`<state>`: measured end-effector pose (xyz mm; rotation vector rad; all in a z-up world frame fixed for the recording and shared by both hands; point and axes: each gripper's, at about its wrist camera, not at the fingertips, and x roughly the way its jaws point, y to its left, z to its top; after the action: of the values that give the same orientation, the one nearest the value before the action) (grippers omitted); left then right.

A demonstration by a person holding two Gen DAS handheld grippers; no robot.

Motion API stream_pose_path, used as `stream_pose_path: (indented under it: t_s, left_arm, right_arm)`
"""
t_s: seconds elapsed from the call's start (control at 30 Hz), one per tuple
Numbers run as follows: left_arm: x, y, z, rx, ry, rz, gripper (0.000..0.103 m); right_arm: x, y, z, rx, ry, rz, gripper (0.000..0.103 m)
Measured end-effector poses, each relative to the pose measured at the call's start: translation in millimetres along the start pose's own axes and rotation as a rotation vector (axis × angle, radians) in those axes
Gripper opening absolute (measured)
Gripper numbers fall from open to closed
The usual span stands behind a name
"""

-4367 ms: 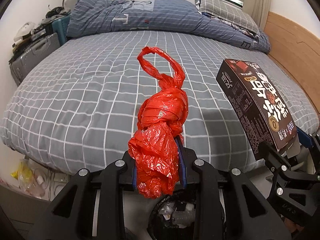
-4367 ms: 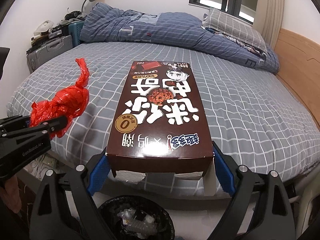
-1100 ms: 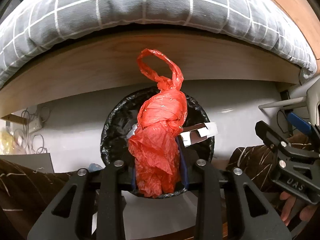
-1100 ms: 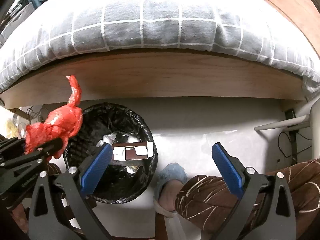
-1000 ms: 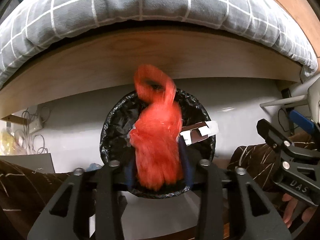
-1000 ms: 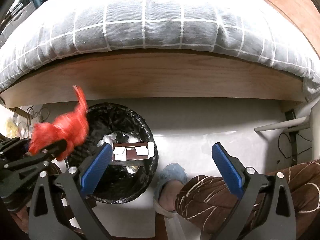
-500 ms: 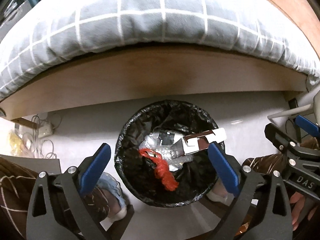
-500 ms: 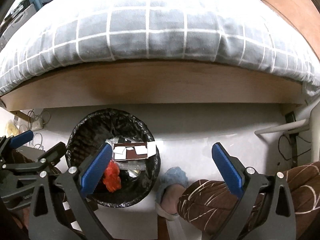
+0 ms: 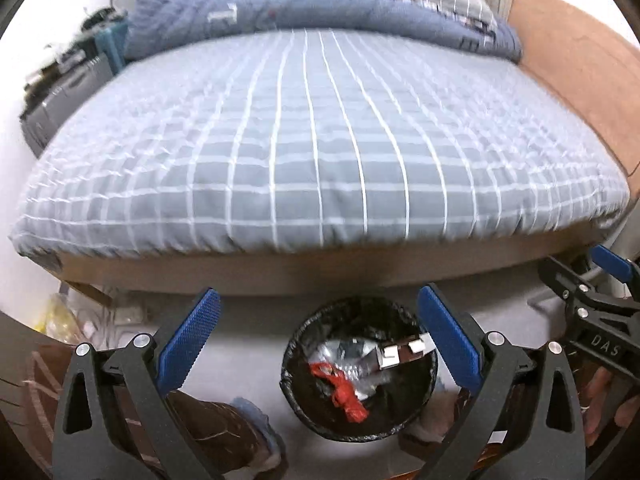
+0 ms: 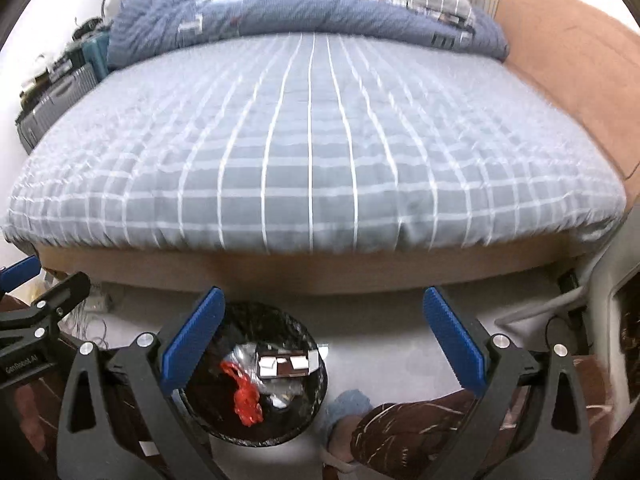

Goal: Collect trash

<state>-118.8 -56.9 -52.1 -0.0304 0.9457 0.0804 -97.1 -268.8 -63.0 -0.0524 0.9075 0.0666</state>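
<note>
A black-lined round trash bin (image 9: 292,376) stands on the floor at the foot of the bed; it also shows in the right wrist view (image 10: 316,396). Inside lie the red plastic bag (image 9: 342,390) (image 10: 245,396) and the brown snack box (image 9: 404,356) (image 10: 286,365). My left gripper (image 9: 318,336) is open and empty above the bin. My right gripper (image 10: 322,332) is open and empty, just right of the bin.
The bed with a grey checked cover (image 9: 312,152) fills the upper view, with a blue duvet (image 9: 248,12) and pillow at its head. Suitcases (image 9: 60,92) stand at the left. The person's legs and slippers (image 10: 348,404) are beside the bin.
The left gripper opened and the red bag fell into the bin beside the box. Both grippers have since tilted up, so the bed top is in view.
</note>
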Motion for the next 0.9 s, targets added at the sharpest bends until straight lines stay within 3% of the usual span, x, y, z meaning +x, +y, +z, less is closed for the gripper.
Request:
stream_pose_path:
  t_s: [0.2,0.43,0.9]
  left_arm:
    - [-59.7,7.8,4.4,-0.012,-0.081,0.010,0.097]
    - [-101.1,15.4,-8.8,-0.031,-0.123,0.006,0.097]
    - [-99.1,20.0,-17.4,-0.029,-0.109,0.015,0.097]
  right_arm:
    - [-63.8,7.6,8.1,-0.014,-0.105,0.010,0.096]
    - [-110.7,10.5,4.6,-0.014,-0.150,0.023,0.096]
    - [-112.8,8.1,0.6,0.003,-0.134,0.022,0.096]
